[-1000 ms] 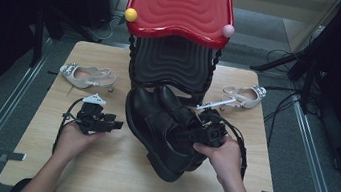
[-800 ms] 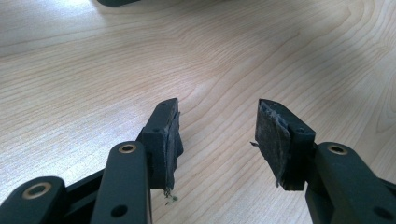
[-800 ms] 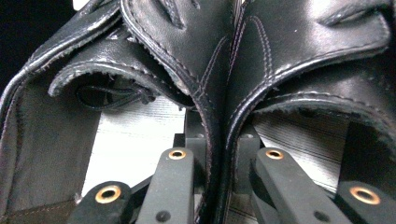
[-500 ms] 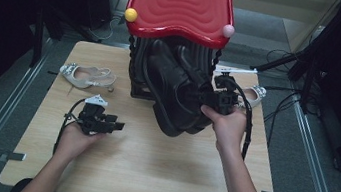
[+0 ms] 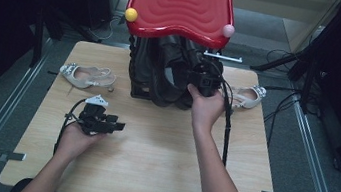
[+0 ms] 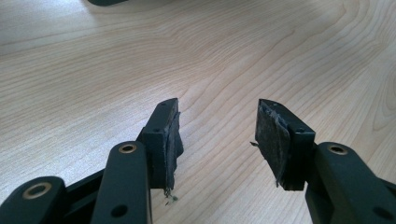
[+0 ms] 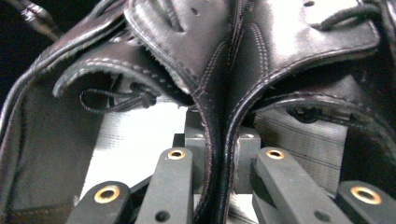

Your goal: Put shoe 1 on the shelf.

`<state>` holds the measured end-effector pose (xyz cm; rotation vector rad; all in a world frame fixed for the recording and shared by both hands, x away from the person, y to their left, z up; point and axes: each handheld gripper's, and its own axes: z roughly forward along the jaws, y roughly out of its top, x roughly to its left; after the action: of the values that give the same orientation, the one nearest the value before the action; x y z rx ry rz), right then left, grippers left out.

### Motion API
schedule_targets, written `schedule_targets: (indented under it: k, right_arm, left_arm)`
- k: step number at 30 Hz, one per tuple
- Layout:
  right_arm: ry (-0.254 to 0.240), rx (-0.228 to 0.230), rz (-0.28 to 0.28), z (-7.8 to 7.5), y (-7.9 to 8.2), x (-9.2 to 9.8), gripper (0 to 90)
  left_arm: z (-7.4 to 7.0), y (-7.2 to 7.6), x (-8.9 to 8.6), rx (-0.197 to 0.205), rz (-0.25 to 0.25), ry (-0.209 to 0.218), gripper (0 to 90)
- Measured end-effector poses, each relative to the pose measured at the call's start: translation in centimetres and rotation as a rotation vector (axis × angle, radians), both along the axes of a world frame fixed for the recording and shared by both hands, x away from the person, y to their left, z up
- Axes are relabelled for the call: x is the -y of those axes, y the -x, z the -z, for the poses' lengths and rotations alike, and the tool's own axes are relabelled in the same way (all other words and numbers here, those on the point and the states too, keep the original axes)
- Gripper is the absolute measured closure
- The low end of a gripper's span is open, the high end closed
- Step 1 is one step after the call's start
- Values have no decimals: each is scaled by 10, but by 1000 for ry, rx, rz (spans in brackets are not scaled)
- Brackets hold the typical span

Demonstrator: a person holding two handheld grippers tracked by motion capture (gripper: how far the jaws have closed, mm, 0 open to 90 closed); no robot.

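right claw [image 7: 217, 163] clamps black shoes [image 7: 224, 70] | wooden table [image 5: 147, 173] | dark room

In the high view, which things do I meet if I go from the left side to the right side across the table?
Left pale shoe → left gripper → black shoes → right gripper → right pale shoe.

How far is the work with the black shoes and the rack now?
Done: nothing yet looks released. In hand: the right gripper pinches both black shoes by their inner edges and holds them under the red rack top. Left: letting go; the left gripper waits open over the table.
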<state>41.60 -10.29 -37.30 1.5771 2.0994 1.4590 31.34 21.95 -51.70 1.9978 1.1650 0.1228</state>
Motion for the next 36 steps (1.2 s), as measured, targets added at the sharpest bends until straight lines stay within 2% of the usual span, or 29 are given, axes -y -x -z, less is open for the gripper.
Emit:
schedule_targets:
  k: [2,8,19,21,23,24,32,34,36]
  right_arm:
    - [7,13,28,2,-2,-6,822]
    - [-52,10,81,7,-8,-17,815]
    - [-3,31,155,5,-19,-39,806]
    - [11,32,156,5,-20,-42,802]
    - [27,27,134,6,-21,-45,786]
    - [35,11,133,6,-20,-48,779]
    - [116,56,103,14,-18,-64,727]
    - [126,54,88,15,-18,-66,692]
    - [106,39,74,17,-19,-65,681]
  left_arm:
    - [0,0,0,-1,-2,1,499]
    - [0,0,2,2,12,-7,499]
    - [0,1,3,1,10,-1,501]
    - [0,1,3,2,11,-5,501]
    - [0,1,4,0,12,-3,501]
    - [0,1,5,1,12,-4,501]
    - [0,1,5,0,15,-5,502]
    - [0,1,5,0,15,-3,502]
    - [0,1,4,1,15,-2,502]
